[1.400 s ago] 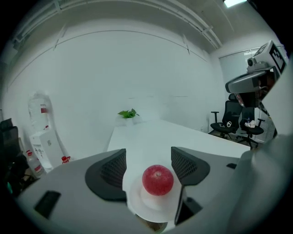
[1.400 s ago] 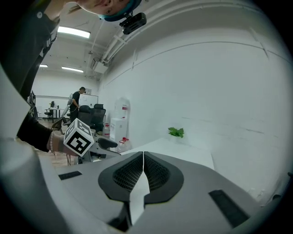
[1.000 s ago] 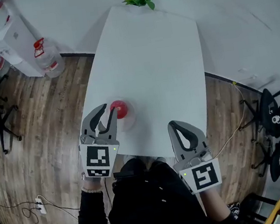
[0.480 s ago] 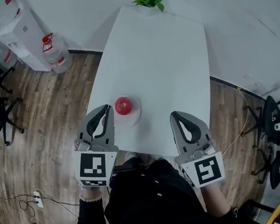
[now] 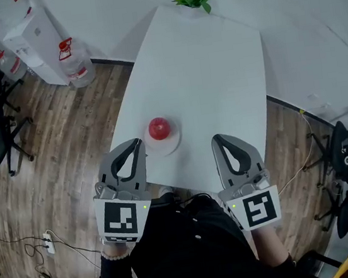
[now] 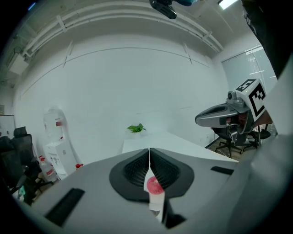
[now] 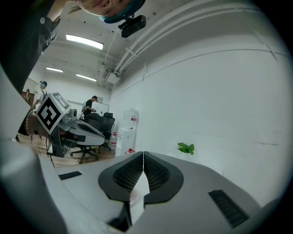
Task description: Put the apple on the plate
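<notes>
Head view shows the red apple sitting on the white plate at the near left of the table, so the job looks done, and the left gripper and right gripper are both closed tight with nothing in them.

White table; 1 plate on it

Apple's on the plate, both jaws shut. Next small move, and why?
Likely just ease the left gripper back from the plate and park it. The apple sits on the plate near the table's near edge. The left gripper's jaws are together with nothing between them. The right gripper is also shut and empty. Placing looks done.
</notes>
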A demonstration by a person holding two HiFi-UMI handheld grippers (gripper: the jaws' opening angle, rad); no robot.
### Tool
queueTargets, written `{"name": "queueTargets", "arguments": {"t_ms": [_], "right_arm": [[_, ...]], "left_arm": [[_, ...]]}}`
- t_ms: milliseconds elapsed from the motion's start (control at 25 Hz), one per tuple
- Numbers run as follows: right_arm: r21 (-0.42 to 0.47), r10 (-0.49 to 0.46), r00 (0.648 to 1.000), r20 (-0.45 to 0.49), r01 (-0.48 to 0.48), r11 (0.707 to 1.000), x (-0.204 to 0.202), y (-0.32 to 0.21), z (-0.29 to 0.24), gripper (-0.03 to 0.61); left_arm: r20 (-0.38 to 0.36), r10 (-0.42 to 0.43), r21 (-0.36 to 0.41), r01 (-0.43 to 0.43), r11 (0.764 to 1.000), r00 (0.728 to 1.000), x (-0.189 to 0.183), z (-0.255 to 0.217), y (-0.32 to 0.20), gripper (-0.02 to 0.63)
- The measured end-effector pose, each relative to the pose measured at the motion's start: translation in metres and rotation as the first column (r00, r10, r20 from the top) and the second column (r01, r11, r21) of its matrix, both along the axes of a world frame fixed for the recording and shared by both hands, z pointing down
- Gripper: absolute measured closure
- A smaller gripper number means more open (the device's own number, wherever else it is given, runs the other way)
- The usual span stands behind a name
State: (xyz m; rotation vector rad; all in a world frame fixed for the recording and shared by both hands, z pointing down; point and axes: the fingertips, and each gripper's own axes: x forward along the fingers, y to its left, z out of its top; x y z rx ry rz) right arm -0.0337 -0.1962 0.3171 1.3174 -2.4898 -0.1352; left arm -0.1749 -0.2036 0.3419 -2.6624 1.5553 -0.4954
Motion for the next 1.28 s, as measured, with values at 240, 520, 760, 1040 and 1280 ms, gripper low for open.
{"name": "queueTargets", "arguments": {"t_ms": [240,520,760,1040,1280], "right_arm": [[0.009,-0.002,1.000,-0.010,0.002,1.000,-0.006,0.001,-0.002,0.537],[0.011,-0.011,1.000,-0.023,0.011,1.000,-0.012,0.002,-0.002,0.537],[0.014,-0.012,1.000,-0.025,0.012,1.000,-0.015,0.002,-0.001,0.537],[0.009,-0.003,0.999,-0.034,0.003,1.000,-0.013,0.004,0.001,0.537],[0.008,-0.007,0.999,-0.036,0.007,1.000,-0.016,0.005,0.001,0.537]], "left_arm": [[-0.018,-0.014,-0.032,0.014,0.999,1.000,-0.002,-0.002,0.006,0.595],[-0.033,-0.020,-0.046,0.019,0.999,0.999,-0.004,-0.003,0.004,0.595],[-0.036,-0.013,-0.046,0.011,0.999,0.999,-0.004,-0.003,0.003,0.595],[-0.041,0.000,-0.051,-0.002,0.999,0.999,0.000,-0.001,0.004,0.596],[-0.047,-0.001,-0.049,-0.001,0.999,0.999,-0.001,-0.003,0.004,0.595]]}}
